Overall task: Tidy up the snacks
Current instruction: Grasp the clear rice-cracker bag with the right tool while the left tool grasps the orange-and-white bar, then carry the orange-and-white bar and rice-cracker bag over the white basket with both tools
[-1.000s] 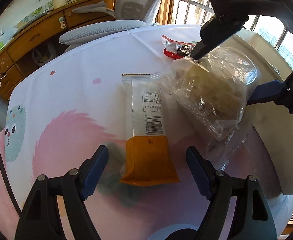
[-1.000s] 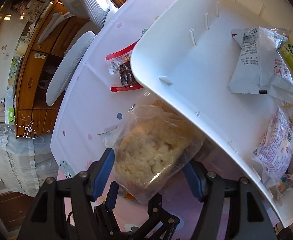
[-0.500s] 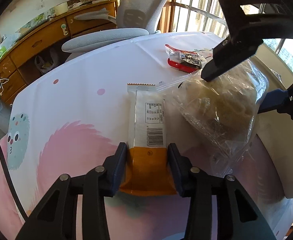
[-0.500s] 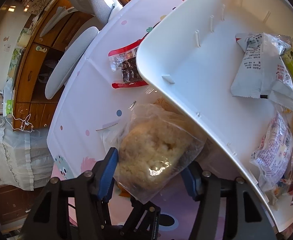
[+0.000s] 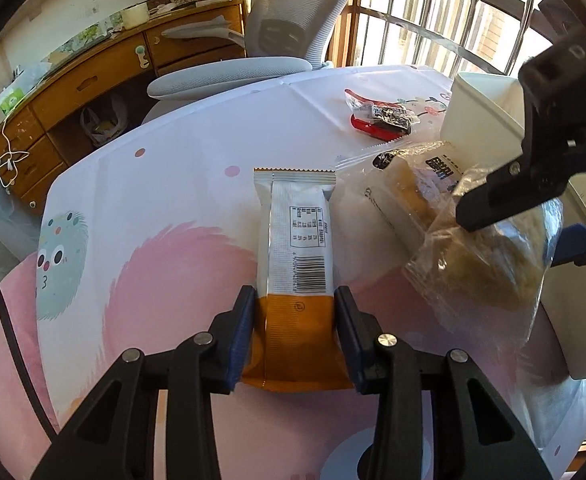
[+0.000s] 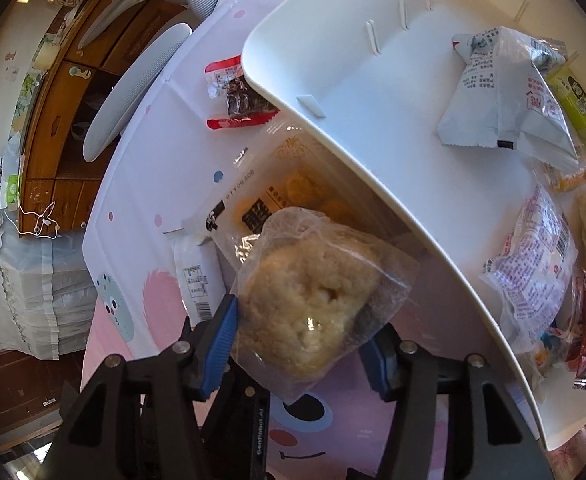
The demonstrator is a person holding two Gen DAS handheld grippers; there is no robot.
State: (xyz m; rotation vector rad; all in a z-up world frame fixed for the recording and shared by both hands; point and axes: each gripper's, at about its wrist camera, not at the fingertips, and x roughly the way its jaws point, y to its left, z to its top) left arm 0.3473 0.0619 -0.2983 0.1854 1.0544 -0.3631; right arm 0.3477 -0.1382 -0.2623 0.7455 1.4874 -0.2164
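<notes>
My left gripper is shut on the orange end of a white-and-orange snack bar that lies on the tablecloth. My right gripper is shut on a clear bag with a pale crumbly cake, held above the table beside the white tray; the bag also shows in the left wrist view. Under it lies a clear packet with dark print. A red-edged packet of dark snacks lies farther back by the tray's corner.
The tray holds several packets, among them a grey-white bag and a green one. A grey office chair stands at the table's far edge, with a wooden cabinet behind it.
My left gripper moved forward and closed on the bar's orange end. My right gripper lifted the cake bag, which uncovered the printed packet beneath it.
</notes>
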